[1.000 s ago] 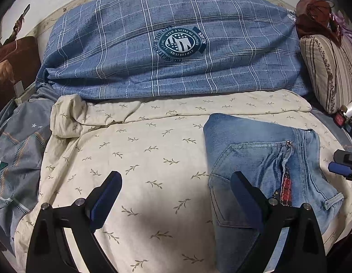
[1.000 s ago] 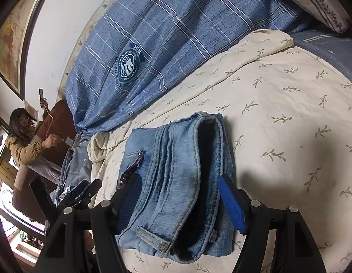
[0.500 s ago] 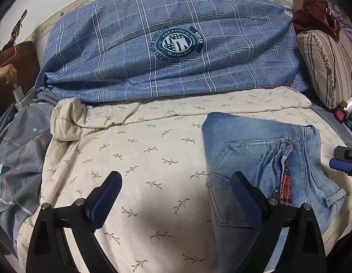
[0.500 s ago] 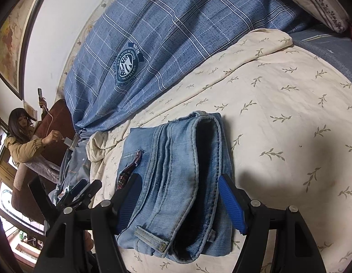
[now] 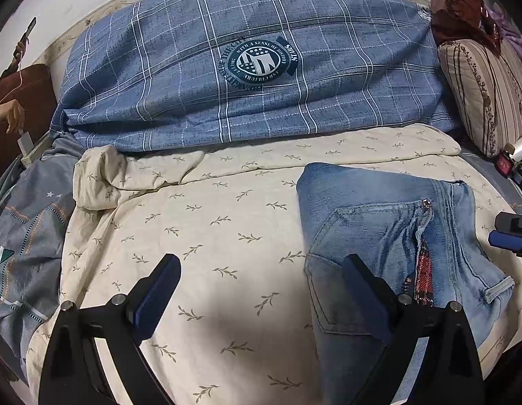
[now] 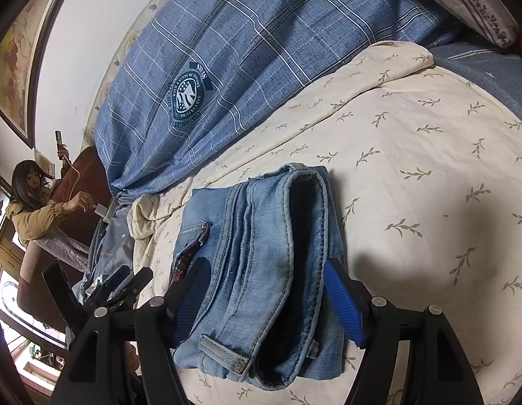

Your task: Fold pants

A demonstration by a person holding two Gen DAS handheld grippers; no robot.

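Observation:
Light blue jeans (image 5: 389, 236) lie folded into a compact stack on the cream leaf-print sheet (image 5: 210, 236). In the right wrist view the jeans (image 6: 261, 263) show their waistband and a belt loop toward me. My left gripper (image 5: 261, 290) is open and empty above the sheet, its right finger over the jeans' left edge. My right gripper (image 6: 267, 300) is open, its fingers on either side of the stack's near end, not closed on it. The right gripper's blue tip (image 5: 507, 239) shows at the left wrist view's right edge.
A blue plaid duvet (image 5: 254, 67) is bunched behind the sheet. A striped pillow (image 5: 490, 94) sits at the right. A grey patterned cover (image 5: 21, 253) hangs at the left. A person (image 6: 34, 202) sits beside the bed with a phone.
Both grippers stay open and nearly still. The left wrist view has shifted slightly. The person beside the bed has moved their hands.

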